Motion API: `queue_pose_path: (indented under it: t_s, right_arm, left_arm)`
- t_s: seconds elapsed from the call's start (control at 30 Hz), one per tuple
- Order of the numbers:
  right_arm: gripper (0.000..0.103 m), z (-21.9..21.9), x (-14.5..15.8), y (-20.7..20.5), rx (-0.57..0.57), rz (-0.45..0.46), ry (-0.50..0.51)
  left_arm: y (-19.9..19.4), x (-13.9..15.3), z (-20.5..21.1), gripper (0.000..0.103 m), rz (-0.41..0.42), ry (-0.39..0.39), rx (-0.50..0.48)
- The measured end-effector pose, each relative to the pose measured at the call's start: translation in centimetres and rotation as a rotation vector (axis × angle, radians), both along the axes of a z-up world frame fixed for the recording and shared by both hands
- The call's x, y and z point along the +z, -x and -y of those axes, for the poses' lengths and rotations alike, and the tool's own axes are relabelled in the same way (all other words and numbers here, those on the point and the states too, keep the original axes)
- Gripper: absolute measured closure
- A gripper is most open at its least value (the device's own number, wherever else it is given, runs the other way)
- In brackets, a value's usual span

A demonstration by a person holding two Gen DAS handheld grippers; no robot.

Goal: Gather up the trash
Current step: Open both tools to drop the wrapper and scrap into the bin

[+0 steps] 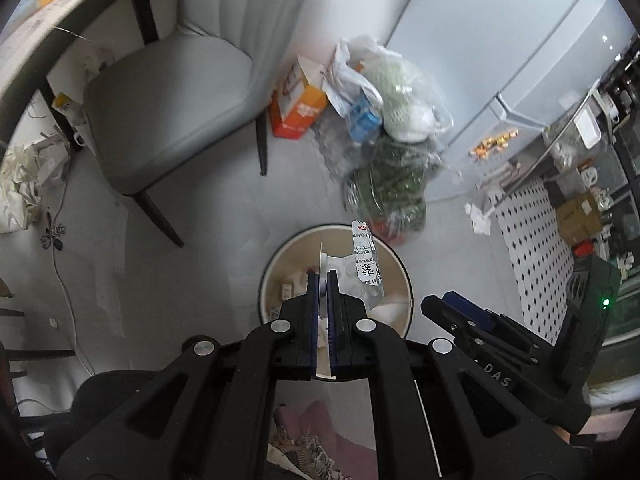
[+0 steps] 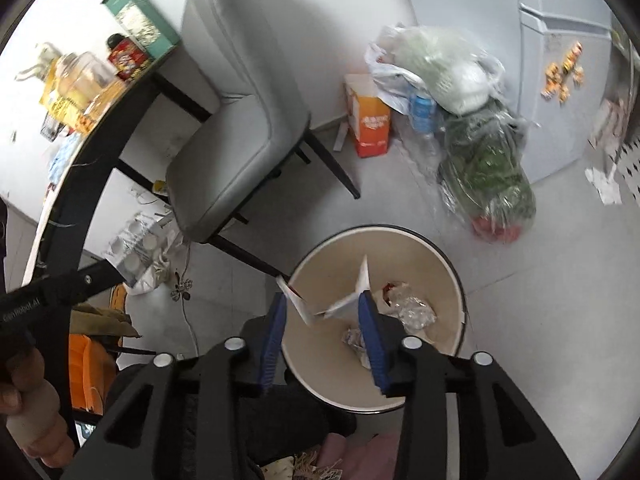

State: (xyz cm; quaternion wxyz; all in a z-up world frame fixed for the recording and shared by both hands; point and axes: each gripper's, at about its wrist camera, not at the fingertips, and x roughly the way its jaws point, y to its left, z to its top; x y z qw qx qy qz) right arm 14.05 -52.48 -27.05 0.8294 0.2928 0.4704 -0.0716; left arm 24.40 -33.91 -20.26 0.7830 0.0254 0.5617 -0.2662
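Grey chair (image 2: 240, 152) and bagged greens (image 2: 488, 184) flank the round bin (image 2: 452, 276) on the floor; orange carton (image 2: 370, 124) by the wall. Bin holds crumpled wrappers (image 2: 412, 306). Left gripper (image 1: 323, 280) over the bin, fingers pinched on a blister pack (image 1: 366, 264). Right gripper (image 2: 324, 312) spread wide, bent white paper (image 2: 340, 300) spanning between the pads, above the bin's near rim.
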Motion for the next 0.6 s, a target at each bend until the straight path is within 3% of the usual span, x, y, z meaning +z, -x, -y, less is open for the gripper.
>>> queue_pose_path:
  t_s: [0.13, 0.33, 0.37, 0.4, 0.47, 0.6]
  right_arm:
    - [0.056, 1.7, -0.6, 1.1, -0.057, -0.015, -0.026]
    - [0.055, 3.2, -0.8, 2.5, -0.110, -0.035, -0.024]
    - [0.055, 3.2, -0.8, 2.6, -0.109, -0.035, -0.025]
    - [0.055, 3.3, -0.7, 2.6, -0.109, -0.035, -0.024]
    - [0.055, 3.3, -0.5, 2.6, -0.110, -0.032, -0.020]
    - [0.054, 3.2, -0.2, 2.3, -0.109, -0.029, -0.022]
  left_arm:
    - [0.1, -1.7, 1.7, 0.098, -0.044, -0.003, -0.025]
    - [0.2, -3.1, 3.8, 0.098, -0.086, 0.025, -0.047]
    - [0.1, -3.2, 4.1, 0.088, -0.103, 0.044, -0.050]
    - [0.1, -3.2, 4.1, 0.061, -0.113, 0.055, -0.046]
    - [0.0, -2.8, 3.7, 0.037, -0.102, 0.089, -0.012]
    - [-0.9, -1.4, 2.3, 0.030, -0.078, 0.100, 0.043]
